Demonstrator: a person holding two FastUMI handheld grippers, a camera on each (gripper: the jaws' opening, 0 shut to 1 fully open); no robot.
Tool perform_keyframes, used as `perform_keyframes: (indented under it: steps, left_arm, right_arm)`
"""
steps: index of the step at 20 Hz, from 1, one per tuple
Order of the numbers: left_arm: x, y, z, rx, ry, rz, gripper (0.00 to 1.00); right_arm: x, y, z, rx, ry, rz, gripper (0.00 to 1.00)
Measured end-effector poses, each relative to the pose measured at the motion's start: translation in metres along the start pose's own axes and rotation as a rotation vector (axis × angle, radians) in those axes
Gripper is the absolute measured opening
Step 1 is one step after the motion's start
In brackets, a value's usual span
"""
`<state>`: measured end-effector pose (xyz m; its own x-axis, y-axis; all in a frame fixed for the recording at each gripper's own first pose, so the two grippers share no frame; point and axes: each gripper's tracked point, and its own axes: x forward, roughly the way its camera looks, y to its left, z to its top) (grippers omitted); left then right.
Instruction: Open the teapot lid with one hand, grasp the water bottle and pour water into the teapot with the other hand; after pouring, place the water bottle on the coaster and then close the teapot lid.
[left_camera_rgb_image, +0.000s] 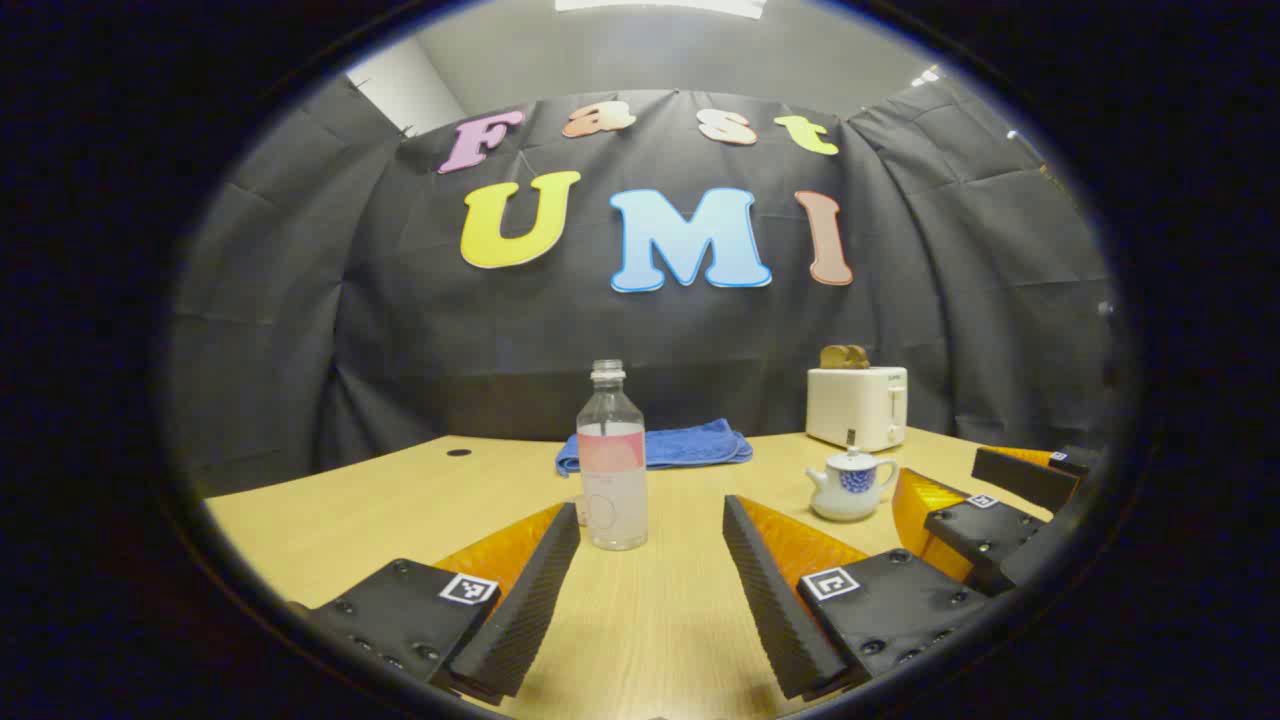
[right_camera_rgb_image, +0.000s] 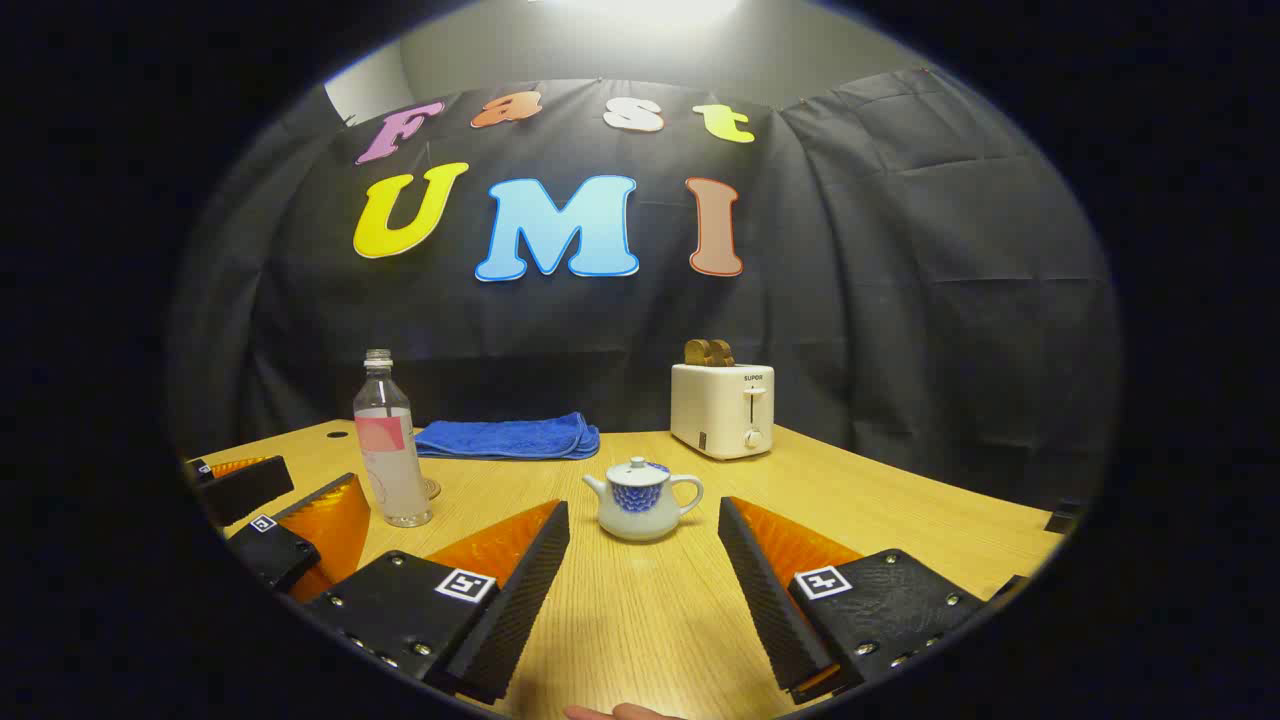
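A clear water bottle (left_camera_rgb_image: 612, 460) with a pink label and no cap stands upright on the wooden table, straight ahead of my left gripper (left_camera_rgb_image: 648, 585), which is open and empty just short of it. The small white teapot (right_camera_rgb_image: 640, 500) with a blue pattern has its lid on and sits ahead of my right gripper (right_camera_rgb_image: 645, 590), also open and empty. In the left gripper view the teapot (left_camera_rgb_image: 850, 485) is at the right, with the right gripper (left_camera_rgb_image: 940, 467) beside it. The right gripper view has the bottle (right_camera_rgb_image: 390, 450) and the left gripper (right_camera_rgb_image: 315, 477) at its left. A small pale object (right_camera_rgb_image: 432, 488) peeks out behind the bottle's base; too small to identify.
A white toaster (right_camera_rgb_image: 722, 410) holding toast stands at the back right. A folded blue towel (right_camera_rgb_image: 505, 437) lies at the back behind the bottle. A small round hole (left_camera_rgb_image: 459, 452) marks the table's far left. A fingertip (right_camera_rgb_image: 615, 712) shows at the bottom edge.
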<state>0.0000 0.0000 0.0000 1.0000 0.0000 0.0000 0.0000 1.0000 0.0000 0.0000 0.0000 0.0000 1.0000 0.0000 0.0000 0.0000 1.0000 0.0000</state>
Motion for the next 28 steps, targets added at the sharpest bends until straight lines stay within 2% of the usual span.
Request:
perform_keyframes:
  steps: [2, 6, 11, 17, 19, 20, 21, 25, 28]
  left_arm:
    - [0.007, -0.007, 0.001, 0.003, 0.005, -0.046, 1.0]
    - [0.009, 0.002, 0.001, 0.0, -0.007, -0.002, 1.0]
    - [0.008, 0.0, 0.001, 0.0, -0.003, 0.022, 1.0]
    - [0.004, -0.01, 0.002, 0.001, -0.007, 0.003, 1.0]
    - [0.004, -0.006, 0.001, 0.003, -0.002, 0.027, 1.0]
    - [0.004, -0.006, 0.001, 0.004, 0.001, 0.027, 1.0]
    - [0.003, -0.006, 0.0, 0.005, 0.003, 0.03, 1.0]
    - [0.004, -0.011, 0.001, 0.001, -0.004, -0.005, 1.0]
    - [0.01, -0.014, 0.001, 0.007, 0.0, -0.016, 1.0]
  right_arm:
    - [-0.001, 0.006, 0.0, -0.005, -0.003, 0.065, 0.93]
    - [0.0, -0.005, 0.0, -0.002, -0.004, 0.081, 0.93]
    - [-0.001, 0.007, 0.0, -0.008, -0.003, 0.136, 0.93]
    - [-0.001, 0.006, 0.0, -0.007, -0.003, 0.137, 0.93]
    - [0.001, -0.006, 0.0, -0.005, -0.002, 0.061, 0.93]
    - [0.001, -0.001, 0.0, -0.004, -0.002, 0.076, 0.93]
    - [0.0, 0.008, 0.0, -0.006, -0.004, 0.124, 0.93]
    - [0.006, 0.007, 0.0, -0.011, -0.001, 0.144, 0.93]
    - [0.022, 0.005, -0.008, -0.01, 0.056, 0.169, 0.93]
